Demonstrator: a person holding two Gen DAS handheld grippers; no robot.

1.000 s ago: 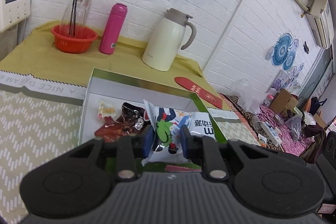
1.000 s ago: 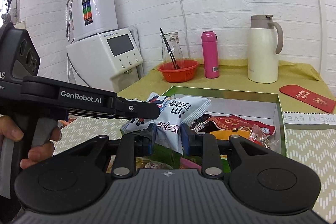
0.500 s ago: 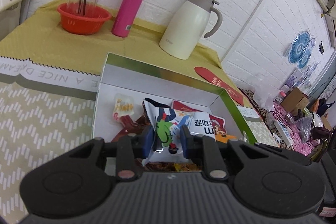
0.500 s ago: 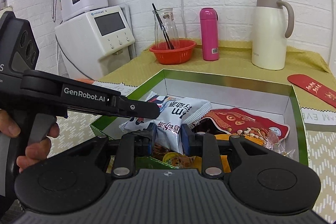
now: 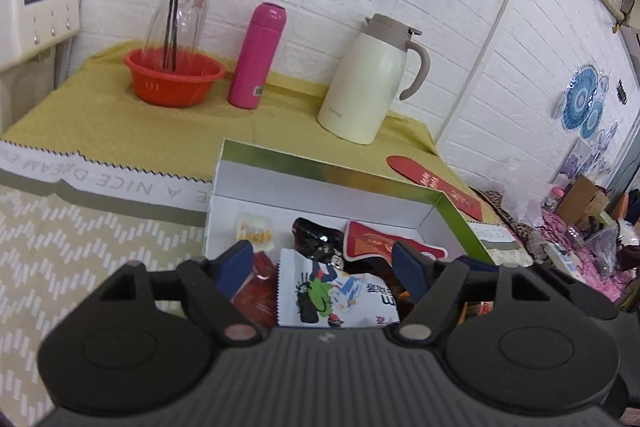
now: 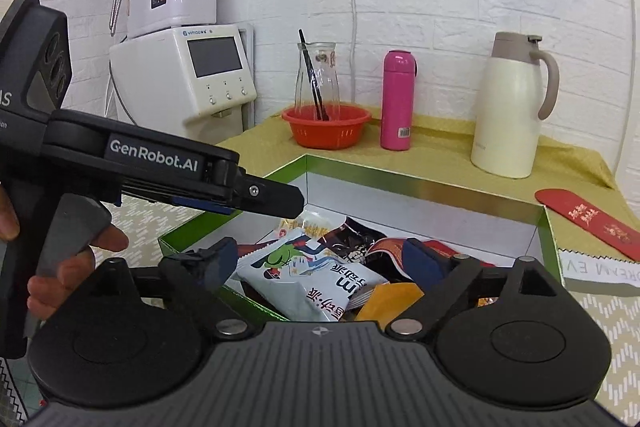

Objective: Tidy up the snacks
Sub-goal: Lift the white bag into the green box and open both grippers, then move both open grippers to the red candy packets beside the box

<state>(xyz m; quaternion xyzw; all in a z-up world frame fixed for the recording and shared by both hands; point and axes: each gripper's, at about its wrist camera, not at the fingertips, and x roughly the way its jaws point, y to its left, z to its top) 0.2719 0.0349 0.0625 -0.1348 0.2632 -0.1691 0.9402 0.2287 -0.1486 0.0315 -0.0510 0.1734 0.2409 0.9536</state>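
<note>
Here, both grippers stand over the green-rimmed box [image 6: 424,187] at the worktop's near edge. The left gripper [image 5: 324,263] and right gripper [image 6: 324,263] are opening their jaws, pads clear of the white snack packet [image 6: 308,279], so it lies released among the box's other snacks.

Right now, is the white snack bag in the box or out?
In: the white cartoon-printed snack bag lies atop other packets inside the green-rimmed cardboard box.

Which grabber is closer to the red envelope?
Right. The red envelope lies right of the right gripper; the left gripper is on its other side, farther off. Both jaws are opening, the snack packet between them.
</note>
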